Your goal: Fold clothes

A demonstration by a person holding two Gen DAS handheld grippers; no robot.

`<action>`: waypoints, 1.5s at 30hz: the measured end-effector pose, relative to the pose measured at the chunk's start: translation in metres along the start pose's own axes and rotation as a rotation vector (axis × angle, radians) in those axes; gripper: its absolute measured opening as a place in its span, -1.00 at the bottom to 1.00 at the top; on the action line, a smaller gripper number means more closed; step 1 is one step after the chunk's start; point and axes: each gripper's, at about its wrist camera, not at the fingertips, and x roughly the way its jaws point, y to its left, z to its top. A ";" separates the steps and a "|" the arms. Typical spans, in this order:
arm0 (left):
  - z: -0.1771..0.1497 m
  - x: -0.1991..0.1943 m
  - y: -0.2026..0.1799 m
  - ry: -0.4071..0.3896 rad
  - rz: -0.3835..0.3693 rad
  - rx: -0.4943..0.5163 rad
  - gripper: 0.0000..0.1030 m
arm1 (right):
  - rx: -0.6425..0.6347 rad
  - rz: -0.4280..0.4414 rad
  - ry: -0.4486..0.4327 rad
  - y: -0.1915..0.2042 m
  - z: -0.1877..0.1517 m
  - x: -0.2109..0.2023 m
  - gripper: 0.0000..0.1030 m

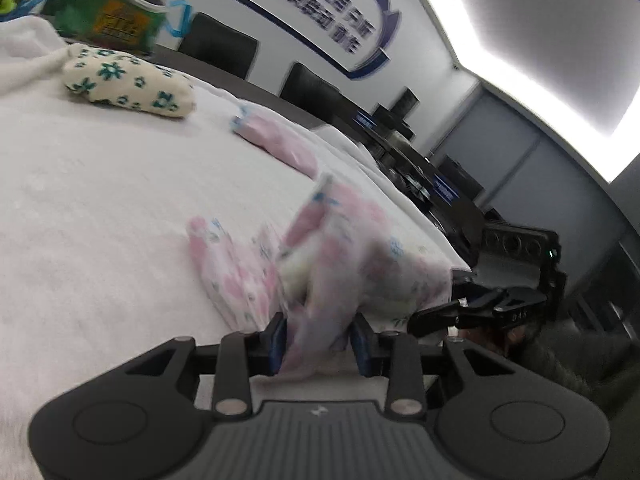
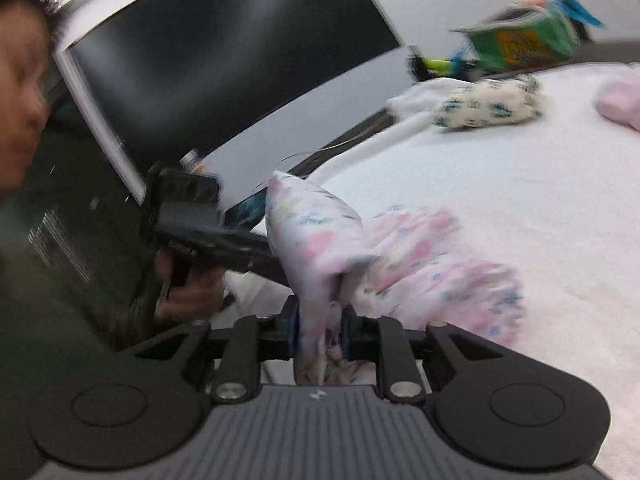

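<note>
A small pink and white floral garment (image 1: pixel 328 252) lies bunched near the front edge of a table covered with a pale pink cloth (image 1: pixel 100 200). My left gripper (image 1: pixel 320 336) is shut on one part of the garment's near edge. My right gripper (image 2: pixel 320 332) is shut on another part of the same garment (image 2: pixel 400 256), which is lifted and crumpled between the two. The right gripper also shows in the left wrist view (image 1: pixel 472 312), and the left gripper in the right wrist view (image 2: pixel 224 244). The frames are motion-blurred.
A folded cream cloth with teal flowers (image 1: pixel 128 80) and a folded pink piece (image 1: pixel 276 140) lie farther back on the table. A green bag (image 1: pixel 108 20) stands at the far edge. A large dark screen (image 2: pixel 224 60) and the person (image 2: pixel 24 92) are beside the table.
</note>
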 end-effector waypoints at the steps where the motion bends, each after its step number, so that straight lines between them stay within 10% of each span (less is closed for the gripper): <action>1: 0.003 0.003 0.001 -0.011 0.013 -0.020 -0.44 | 0.027 -0.024 -0.021 -0.004 0.003 0.000 -0.53; 8: 0.005 0.017 0.017 -0.030 0.091 -0.149 -0.48 | 0.164 -0.290 -0.102 -0.004 0.007 0.004 0.07; 14: 0.000 -0.006 0.011 -0.091 0.109 -0.067 -0.03 | 0.062 -0.553 -0.205 0.036 0.000 -0.003 0.55; 17: 0.003 -0.024 0.015 -0.192 0.133 -0.081 0.54 | 0.082 -0.574 -0.244 0.041 -0.003 -0.004 0.56; 30: 0.029 0.019 0.027 -0.126 0.142 -0.159 0.55 | 0.324 -0.594 -0.290 0.032 -0.017 -0.020 0.61; 33: 0.032 0.033 0.032 -0.095 0.128 -0.202 0.33 | 0.349 -0.562 -0.288 0.021 -0.020 -0.006 0.57; 36: 0.032 0.038 0.030 -0.062 0.096 -0.229 -0.31 | 0.372 -0.494 -0.277 0.009 -0.016 0.012 -0.02; 38: 0.029 0.035 0.028 -0.062 0.097 -0.241 -0.35 | 0.391 -0.416 -0.261 0.000 -0.009 0.024 -0.29; 45: 0.019 0.030 0.034 -0.100 0.155 -0.267 -0.12 | 0.377 -0.524 -0.275 -0.002 0.001 0.024 -0.05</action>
